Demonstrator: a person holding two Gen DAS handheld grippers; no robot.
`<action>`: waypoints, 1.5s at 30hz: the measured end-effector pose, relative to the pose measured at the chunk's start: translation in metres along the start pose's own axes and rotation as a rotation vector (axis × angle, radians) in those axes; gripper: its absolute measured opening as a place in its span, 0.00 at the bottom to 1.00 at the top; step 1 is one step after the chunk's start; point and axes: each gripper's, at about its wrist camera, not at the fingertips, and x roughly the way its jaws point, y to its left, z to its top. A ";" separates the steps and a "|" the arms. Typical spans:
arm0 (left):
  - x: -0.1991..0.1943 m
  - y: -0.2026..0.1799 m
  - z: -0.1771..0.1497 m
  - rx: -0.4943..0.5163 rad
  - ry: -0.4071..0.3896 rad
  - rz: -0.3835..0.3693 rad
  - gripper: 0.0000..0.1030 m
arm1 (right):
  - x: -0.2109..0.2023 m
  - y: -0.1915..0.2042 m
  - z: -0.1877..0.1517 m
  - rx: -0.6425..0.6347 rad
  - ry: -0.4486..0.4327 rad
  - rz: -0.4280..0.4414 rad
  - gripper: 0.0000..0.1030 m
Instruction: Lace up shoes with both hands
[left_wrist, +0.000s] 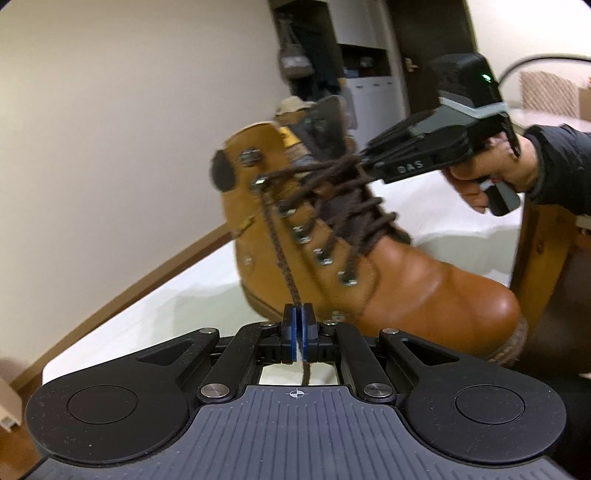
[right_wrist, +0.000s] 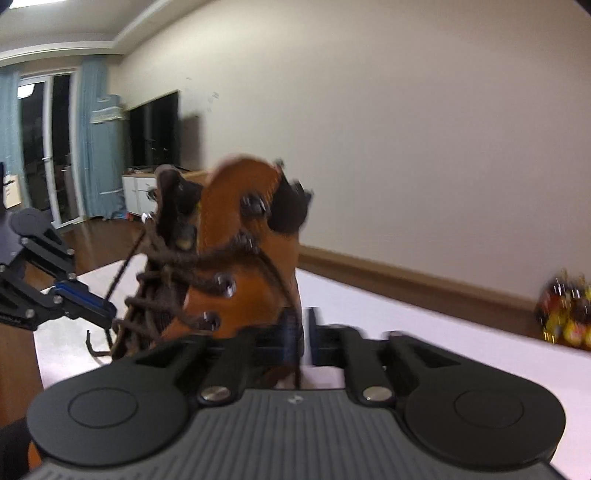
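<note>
- Left tool: clenched on one end of the lace – the cord runs taut from an upper hook on the boot's side down into the blue pads, with a short tail poking out behind them.
- Boot: a tan ankle boot standing toe toward the left camera on a white worktop, near a beige wall; the lower eyelets are already crossed with brown lace, the top hook looks bare.
- Right tool: in the left view its tips sit at the crossing of laces high on the tongue; its own camera is blurred, but a dark strand seems to run down between its pads, which look drawn together – I judge it gripping the other lace end.
- Step in hand, as I read it: tensioning both ends near the top of the lacing, before the last hooks or the knot.
- Next move calls for keeping both ends tight while one strand is led around the free hook, without tipping the boot.
- Hard to make out: the right view is smeared, so the exact pinch is uncertain; the boot's heel is hidden in both views; the right hand and dark sleeve are cut off at the edge; blurred colourful objects at the far right cannot be identified.
</note>
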 end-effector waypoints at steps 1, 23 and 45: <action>-0.002 -0.002 -0.002 -0.004 0.000 -0.018 0.02 | -0.004 -0.004 -0.004 0.049 0.039 -0.007 0.02; -0.004 -0.039 -0.002 -0.009 -0.024 -0.178 0.02 | -0.028 0.015 -0.030 0.610 0.238 0.402 0.02; 0.008 -0.053 0.011 -0.041 0.003 -0.037 0.03 | -0.044 0.029 -0.039 0.688 0.168 0.223 0.03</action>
